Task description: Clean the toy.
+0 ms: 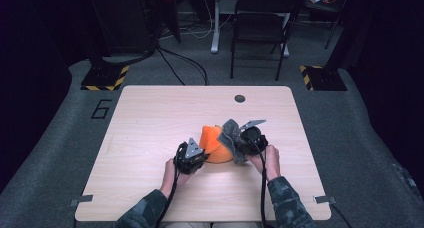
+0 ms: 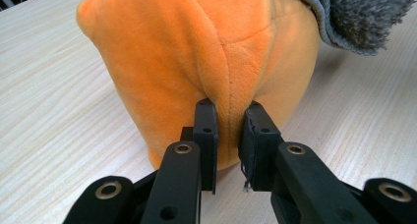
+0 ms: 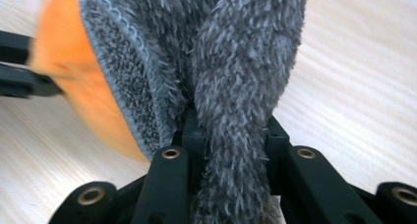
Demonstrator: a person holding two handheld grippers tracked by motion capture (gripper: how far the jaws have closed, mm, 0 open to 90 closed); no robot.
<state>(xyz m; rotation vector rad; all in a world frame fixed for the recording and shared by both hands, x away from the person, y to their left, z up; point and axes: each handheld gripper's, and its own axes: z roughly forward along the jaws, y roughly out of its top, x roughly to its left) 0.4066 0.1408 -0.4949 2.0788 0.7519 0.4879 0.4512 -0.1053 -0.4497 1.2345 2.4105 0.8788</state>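
Two soft fabrics are handled at the middle of the counter (image 1: 150, 118) — an orange plush piece (image 2: 196, 62) and a grey fleecy cloth (image 3: 236, 86) draped at its right side. Both are judged light, limp and easily bunched, best taken by a fold or seam. A ridge of orange plush is pinched between the left gripper (image 2: 230, 117) fingers, low in the frame; a thick fold of grey cloth is clamped by the right gripper (image 3: 231, 130) fingers — nearly pressed together.

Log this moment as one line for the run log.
left gripper: shut on orange plush | right gripper: shut on grey fuzzy cloth | plush: resting on table, cloth overlapping its right side
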